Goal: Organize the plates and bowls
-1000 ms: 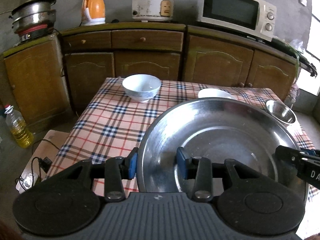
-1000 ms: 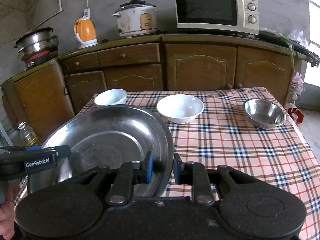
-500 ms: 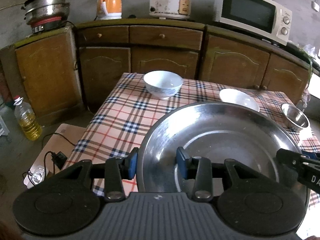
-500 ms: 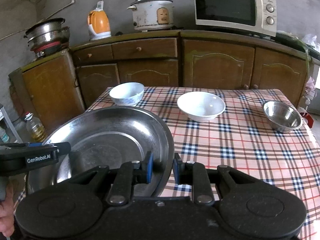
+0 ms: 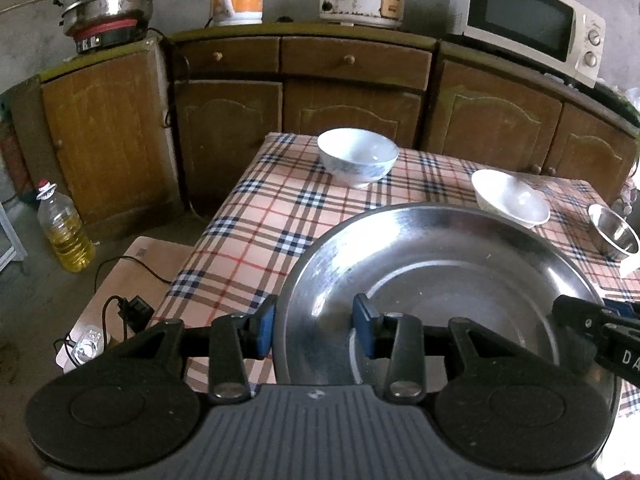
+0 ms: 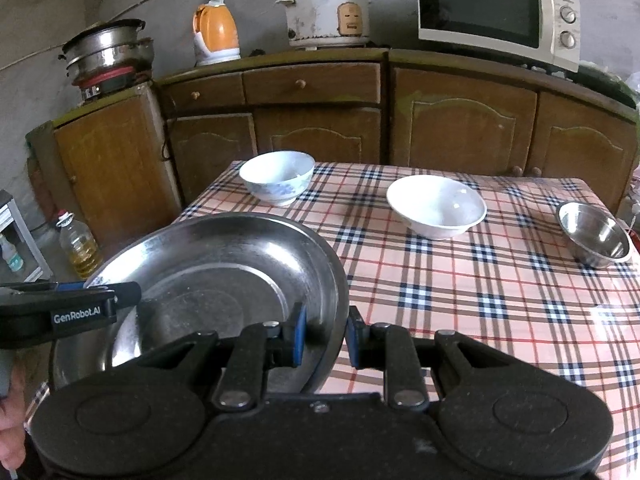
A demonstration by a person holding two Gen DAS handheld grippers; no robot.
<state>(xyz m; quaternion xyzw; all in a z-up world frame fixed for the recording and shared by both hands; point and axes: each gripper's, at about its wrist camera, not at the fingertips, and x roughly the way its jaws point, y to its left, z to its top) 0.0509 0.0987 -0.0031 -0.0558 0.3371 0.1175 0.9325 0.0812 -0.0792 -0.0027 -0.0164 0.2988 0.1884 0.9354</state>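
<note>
Steel plate [image 5: 440, 280], big and shiny, is up off the checked surface [image 6: 460, 280], gripped from both sides at once! On its left rim, the left gripper [image 5: 314, 330] is clenched, one blue pad outside the edge and one inside the dish. Over on the right rim, the right gripper [image 6: 325, 336] is clamped on too, its blue pads pinching the raised edge between them. Seen from the right wrist view, the plate hangs over the near left corner of the surface, tilted slightly. Beyond it, a white bowl with a blue pattern [image 5: 358, 156] sits near the far left edge of the surface. A plain white bowl [image 6: 436, 206] sits toward the middle, well apart from the first. A small steel bowl [image 6: 594, 234] rests close to the right edge. Along the back, wooden cabinets carry a microwave [image 6: 496, 12], a rice cooker [image 6: 328, 12] and an orange kettle [image 6: 216, 34]. Down on the floor at left stands an oil bottle [image 5: 66, 232].
</note>
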